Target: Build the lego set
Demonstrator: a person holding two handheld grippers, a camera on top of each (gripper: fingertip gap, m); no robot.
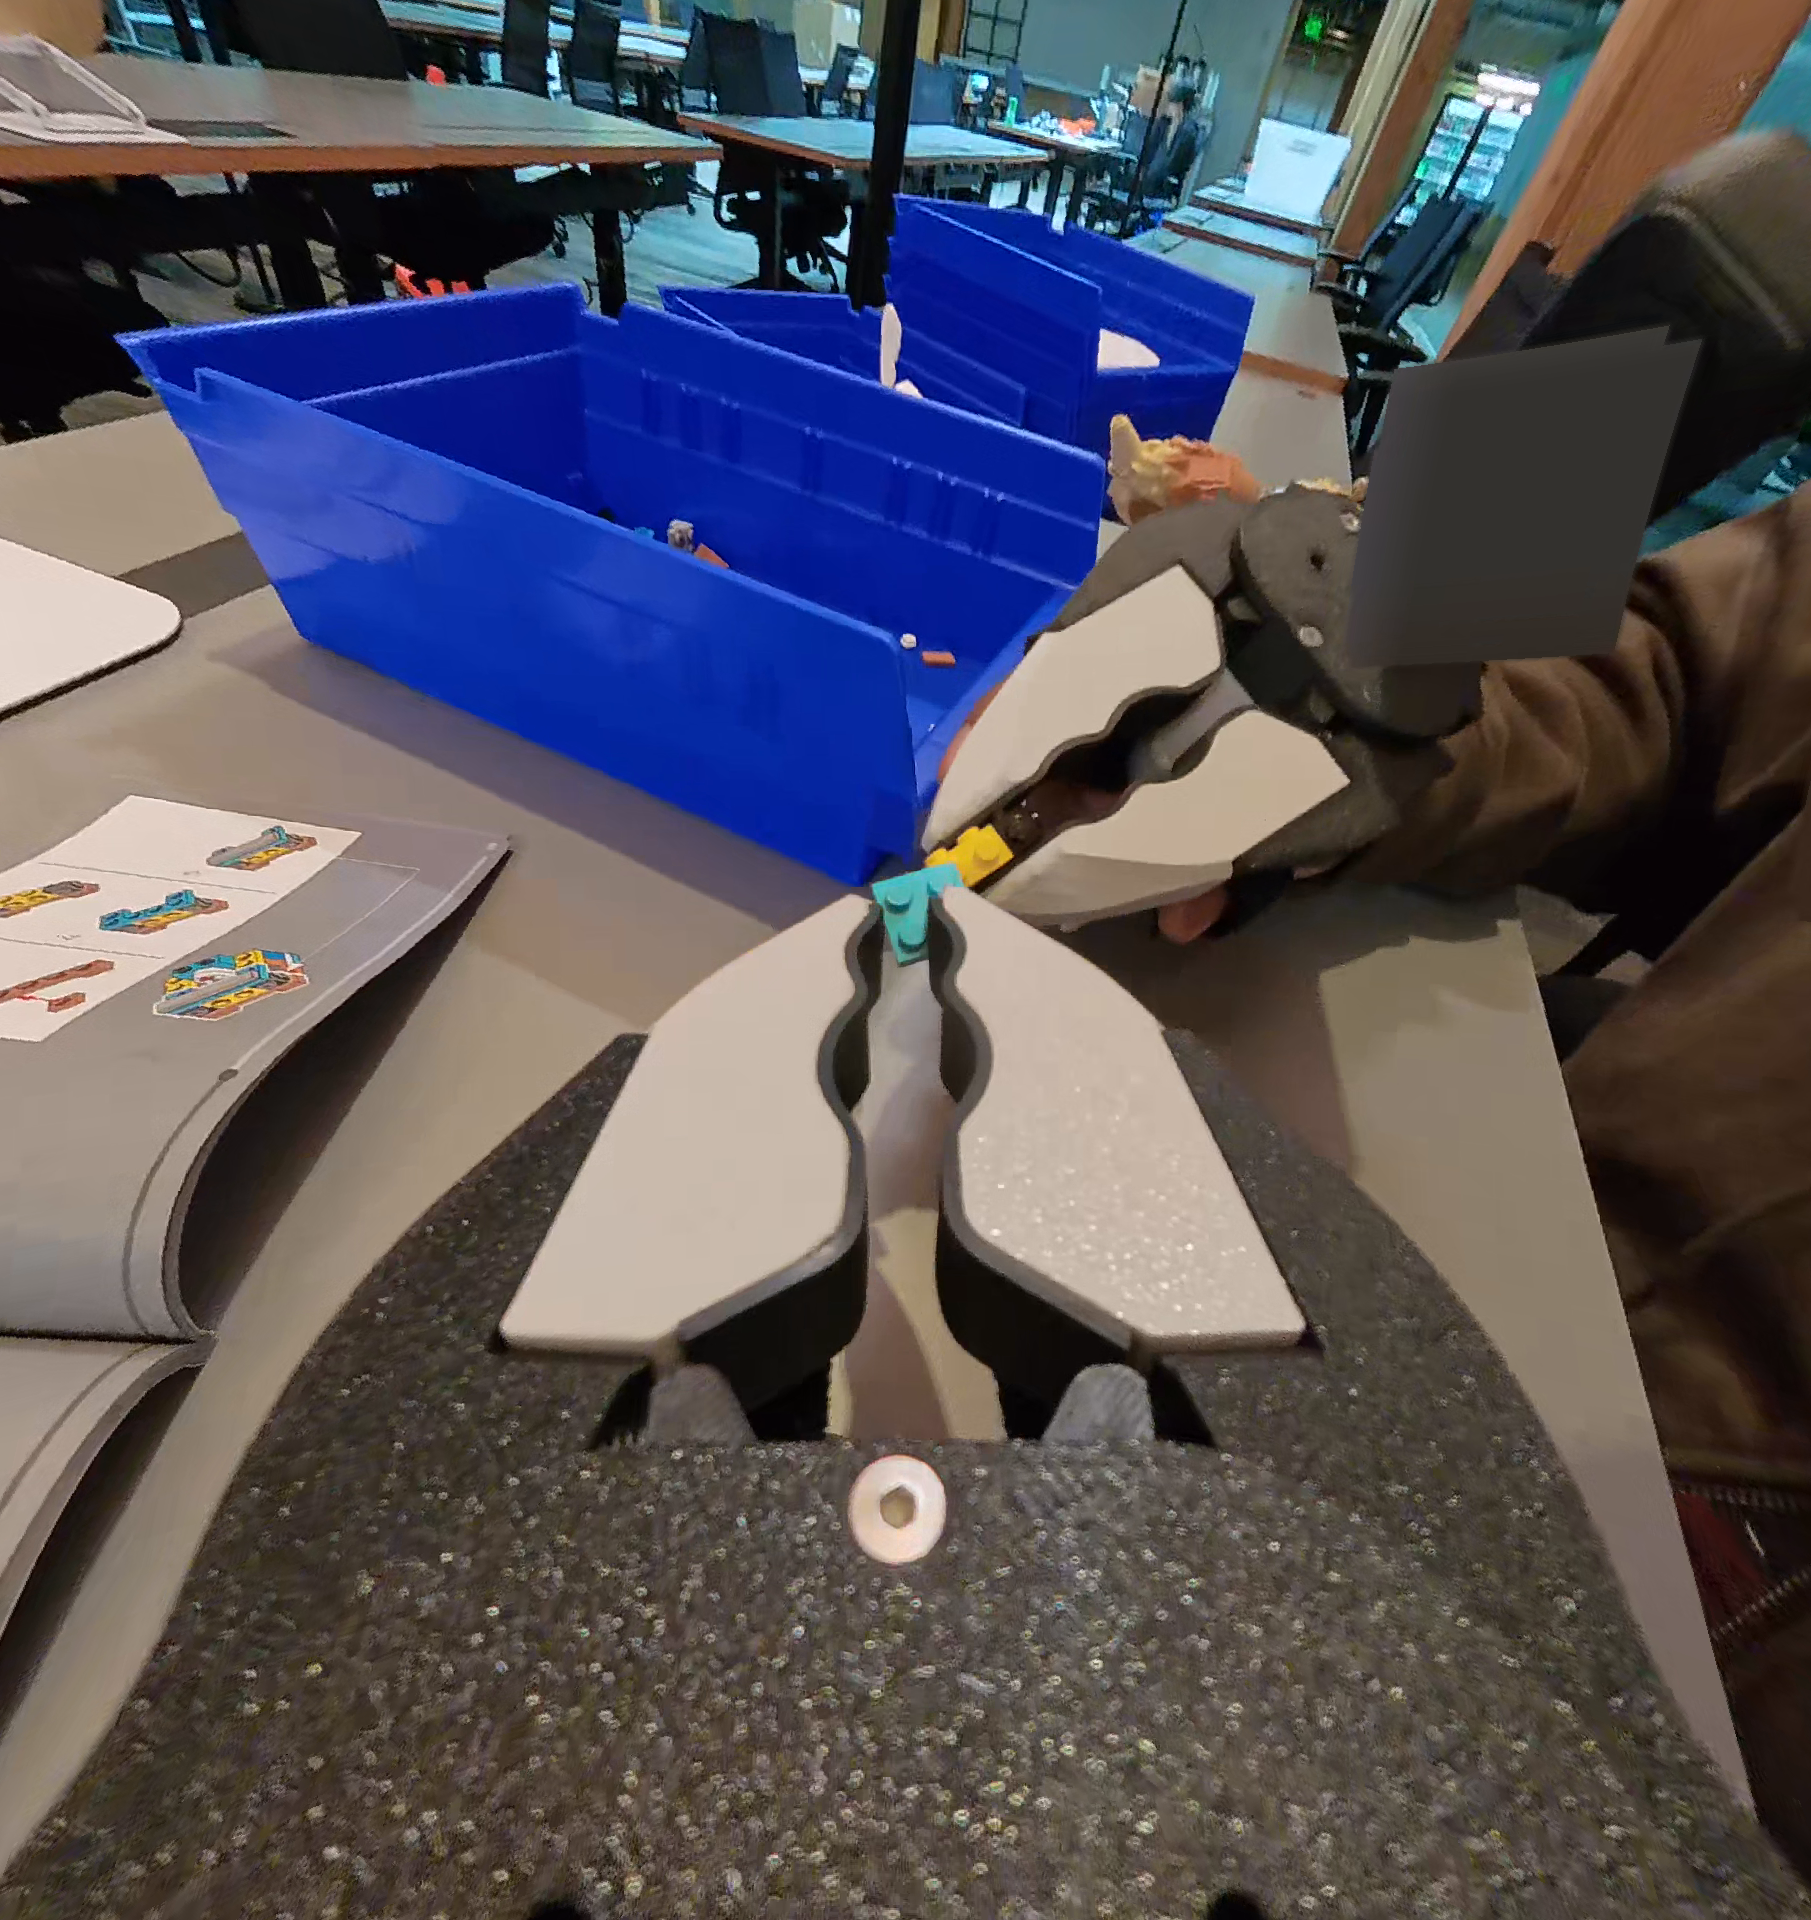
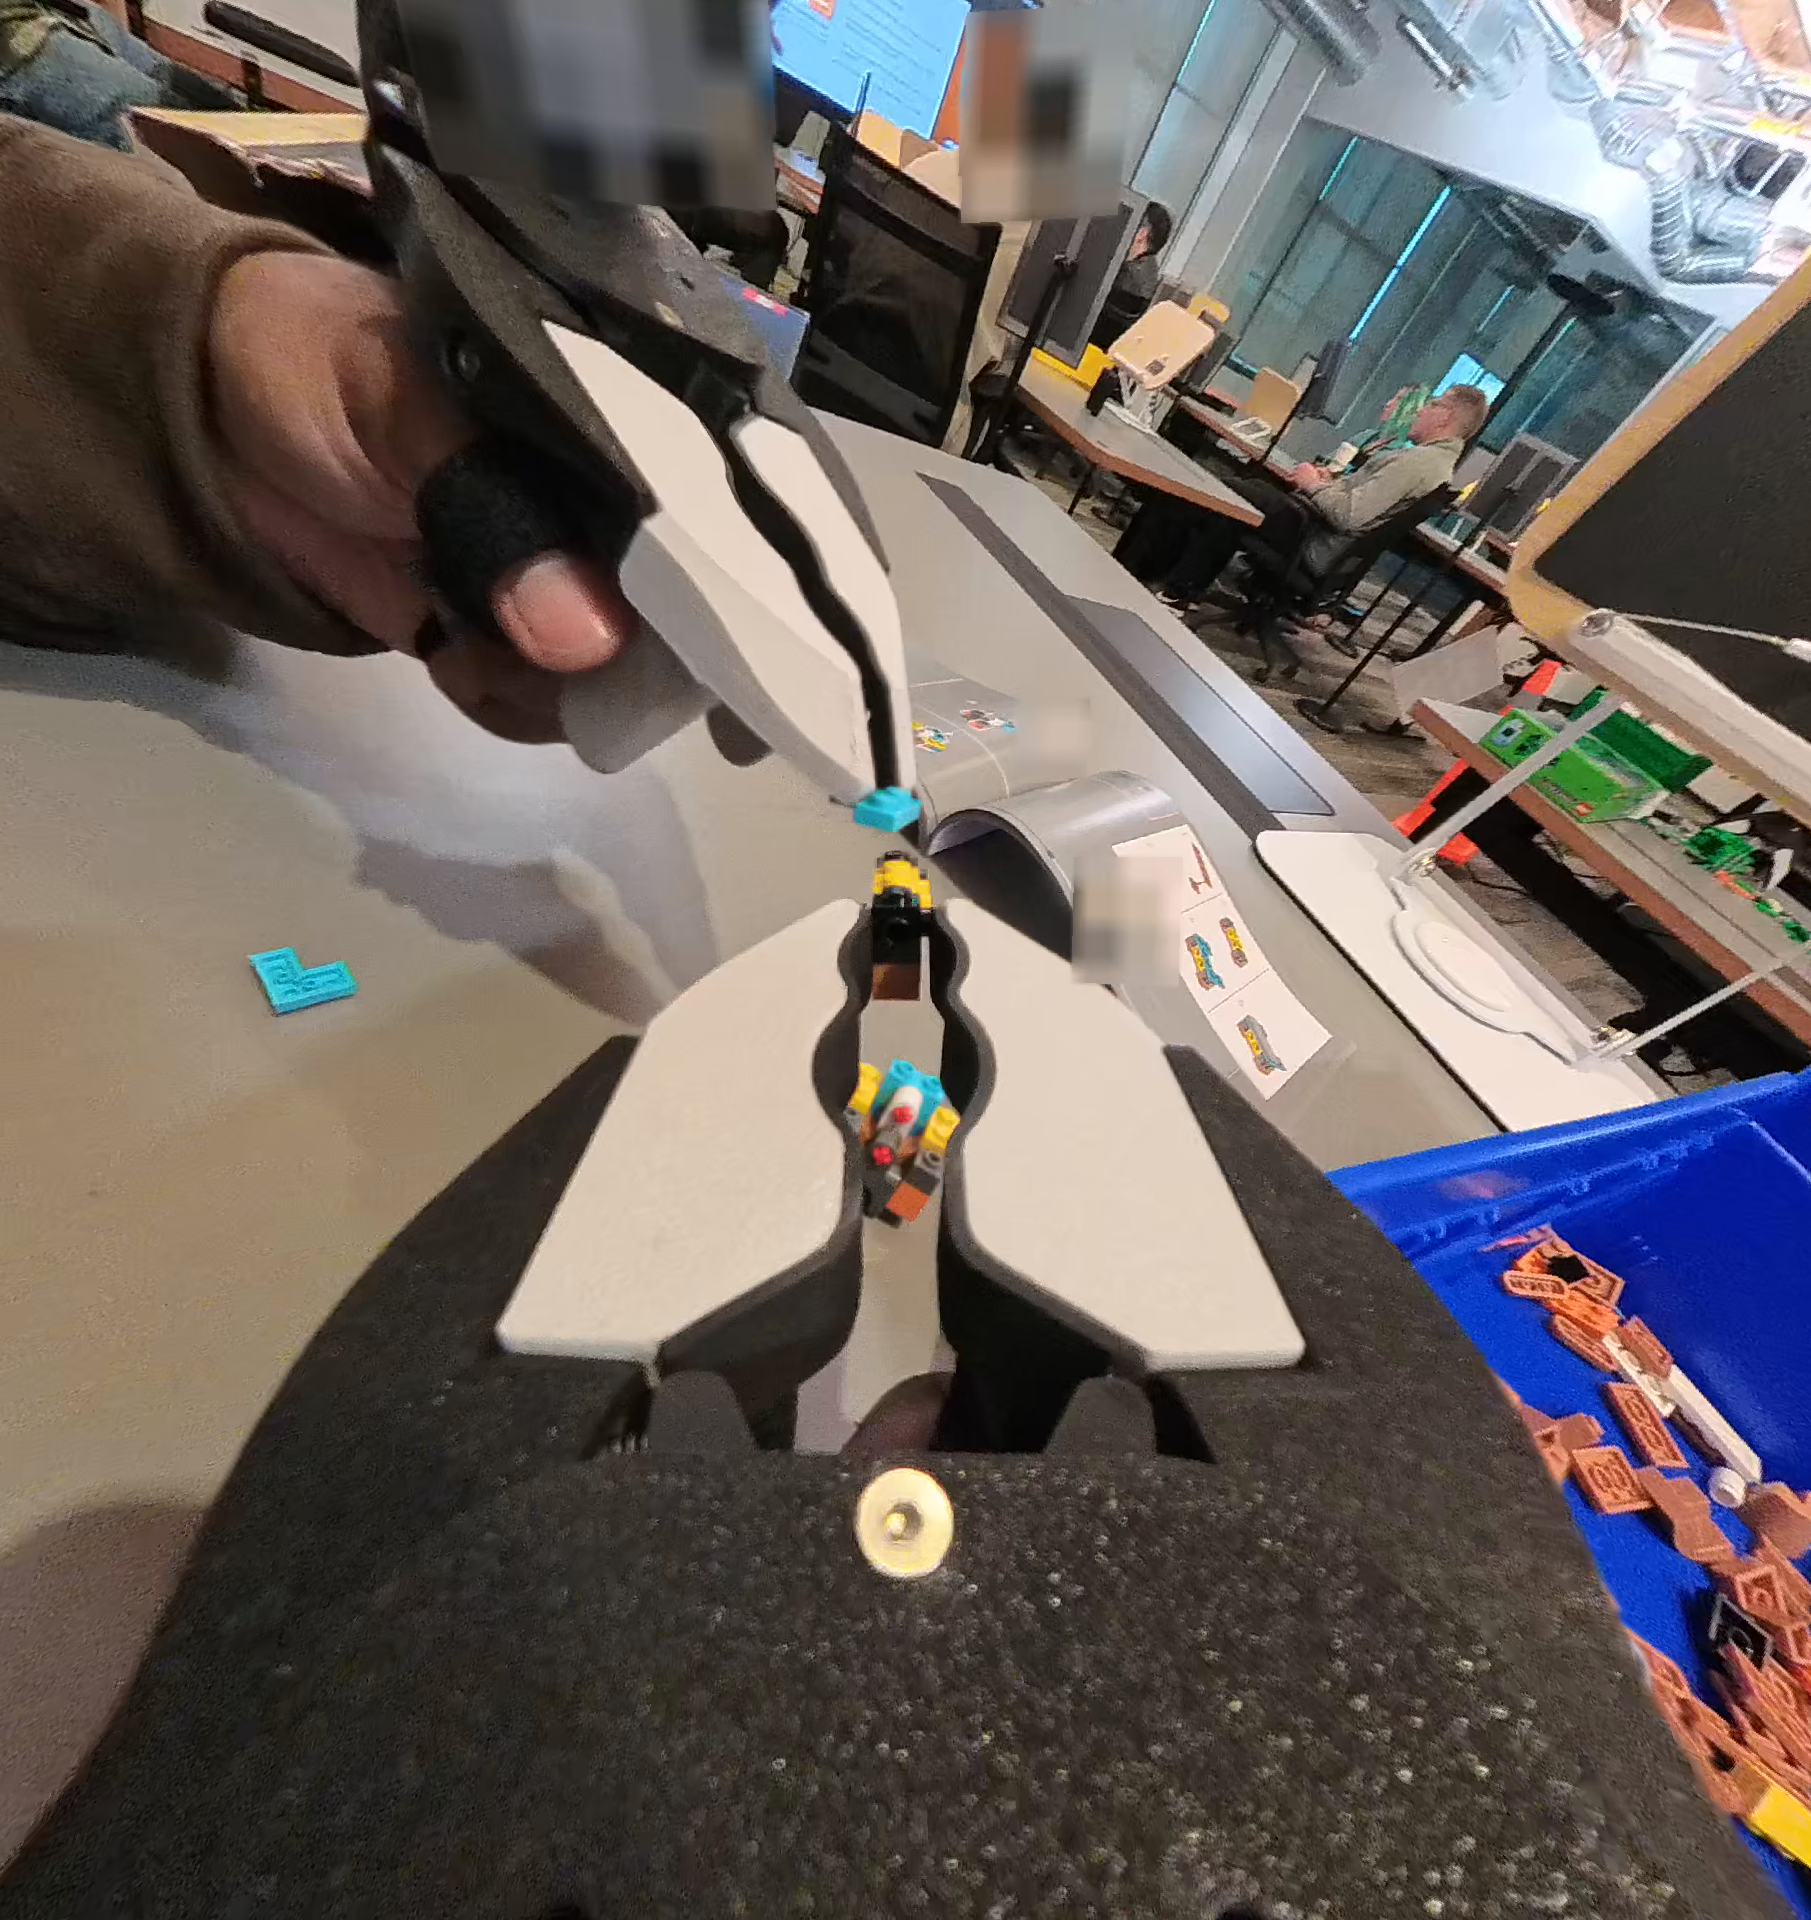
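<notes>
Over grey tabletop, left tool pinches studded teal plate; right tool clamps blocky assembly.

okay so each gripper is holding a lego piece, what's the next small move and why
Probably ease the left gripper forward so its teal plate comes over the yellow top of the small assembly held by the right gripper, then press. Both are shut on their parts, and the pieces sit nearly tip to tip, not visibly joined.
</notes>
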